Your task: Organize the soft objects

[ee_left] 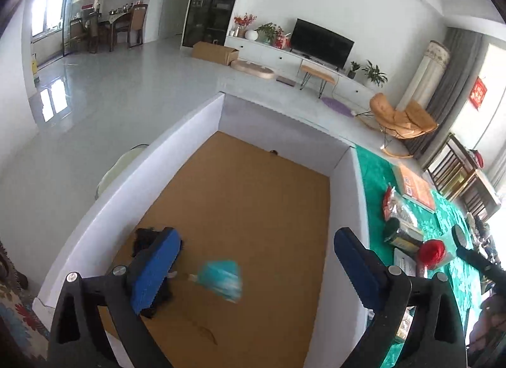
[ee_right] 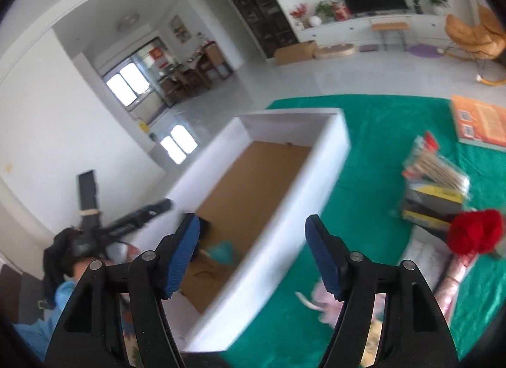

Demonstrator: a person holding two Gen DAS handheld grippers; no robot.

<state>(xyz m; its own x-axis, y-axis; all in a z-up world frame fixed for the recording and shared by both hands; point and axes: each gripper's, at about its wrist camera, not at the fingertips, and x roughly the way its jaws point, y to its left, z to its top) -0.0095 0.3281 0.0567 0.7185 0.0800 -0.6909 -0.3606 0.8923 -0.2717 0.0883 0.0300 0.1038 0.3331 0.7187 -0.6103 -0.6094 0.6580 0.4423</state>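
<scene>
A white-walled box [ee_left: 177, 152] with a brown cardboard floor fills the left wrist view. My left gripper [ee_left: 257, 235] hangs open above it. A blurred teal soft thing [ee_left: 221, 279] shows between the fingers, touching neither pad, over the box floor. A black fuzzy thing [ee_left: 147, 240] lies in the box, partly hidden by the left finger. My right gripper [ee_right: 253, 221] is open and empty above the box's [ee_right: 284, 184] near wall. The teal thing [ee_right: 223, 252] shows inside. A pink soft thing [ee_right: 322, 301] and a red yarn ball [ee_right: 477, 235] lie on the green cloth [ee_right: 379, 146].
On the green cloth [ee_left: 373, 178] right of the box lie an orange book [ee_left: 414, 187], snack packets [ee_left: 395, 206], a dark tin [ee_left: 401, 235] and the red yarn ball [ee_left: 435, 251]. A person's blue sleeve [ee_right: 63, 298] is at lower left. Open floor lies beyond the table.
</scene>
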